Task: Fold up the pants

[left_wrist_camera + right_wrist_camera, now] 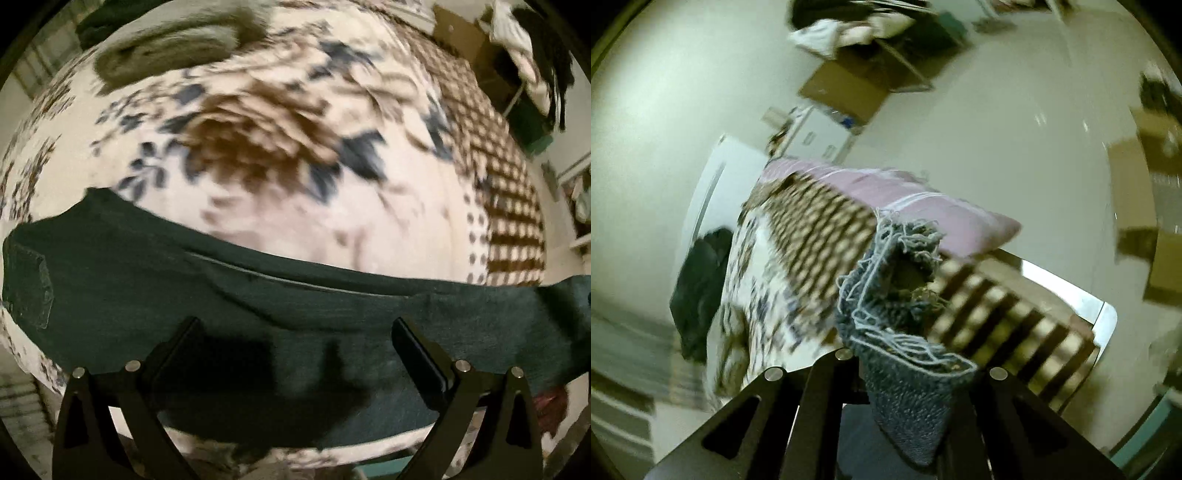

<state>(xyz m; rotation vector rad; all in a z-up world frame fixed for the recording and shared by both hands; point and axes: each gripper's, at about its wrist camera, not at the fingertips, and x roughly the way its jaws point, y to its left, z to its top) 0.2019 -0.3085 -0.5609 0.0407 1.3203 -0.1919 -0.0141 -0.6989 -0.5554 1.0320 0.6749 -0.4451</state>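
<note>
Dark denim pants [258, 295] lie stretched across the near part of a bed, with a back pocket [31, 284] at the far left and a leg running off to the right. My left gripper [295, 328] hovers just above the pants with its jaws wide apart and nothing between them. My right gripper [908, 362] is shut on the frayed hem of a pant leg [905, 321], held up above the bed; the denim hides its fingertips.
The bed has a floral and checkered cover [295, 129]. A folded grey-white garment [173, 40] lies at its far left. A pink pillow [905, 195], cardboard boxes [849, 88] and heaped clothes [842, 26] are beyond the bed.
</note>
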